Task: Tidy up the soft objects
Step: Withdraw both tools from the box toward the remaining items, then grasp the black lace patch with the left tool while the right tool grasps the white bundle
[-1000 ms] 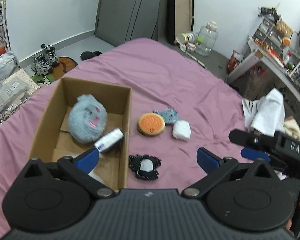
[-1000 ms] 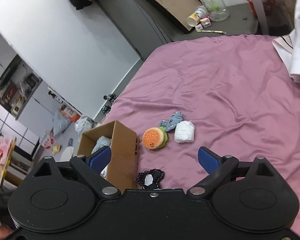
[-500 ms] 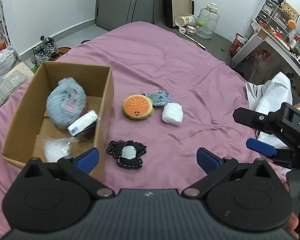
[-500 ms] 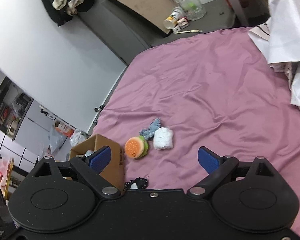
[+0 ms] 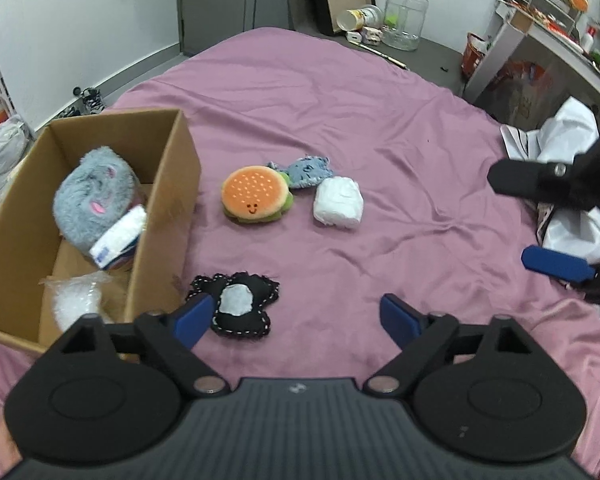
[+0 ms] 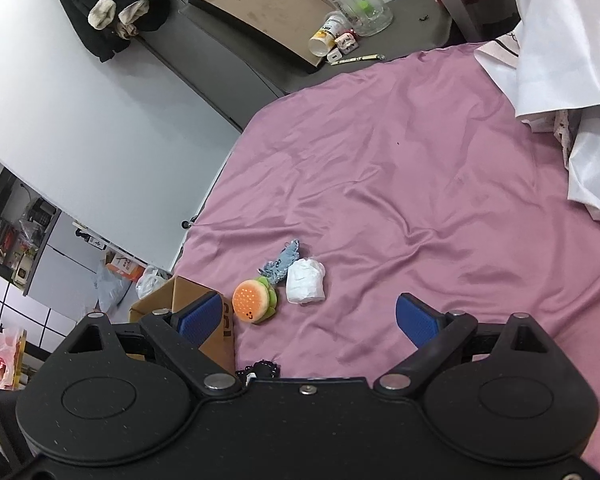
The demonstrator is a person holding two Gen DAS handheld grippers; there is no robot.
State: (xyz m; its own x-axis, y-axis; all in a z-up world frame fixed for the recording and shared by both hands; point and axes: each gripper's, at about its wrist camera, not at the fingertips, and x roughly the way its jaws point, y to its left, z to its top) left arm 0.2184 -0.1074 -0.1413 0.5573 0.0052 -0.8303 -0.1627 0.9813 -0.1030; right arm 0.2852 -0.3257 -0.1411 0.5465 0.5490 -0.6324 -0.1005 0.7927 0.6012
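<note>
Black felt plush (image 5: 240, 310) with white belly lies flat on pink bedsheet (image 5: 380, 128), just right of cardboard box (image 5: 168, 216). Left gripper (image 5: 296, 316) empty, jaws wide but just been closing, plush only at its left pad. Right gripper (image 6: 306, 318) open, empty. Risk: off-centre pinch snags sheet or nudges box. Burger plush (image 5: 256, 200), white bundle (image 5: 338, 202) farther.

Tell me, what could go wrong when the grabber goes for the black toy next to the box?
The black toy lies flat, right beside the cardboard box. The left tool, whose jaws have just been closing with nothing between them yet, might bump the box wall or nudge the box. On the wrinkly purple sheet, its fingers could also pinch cloth with the toy.
</note>
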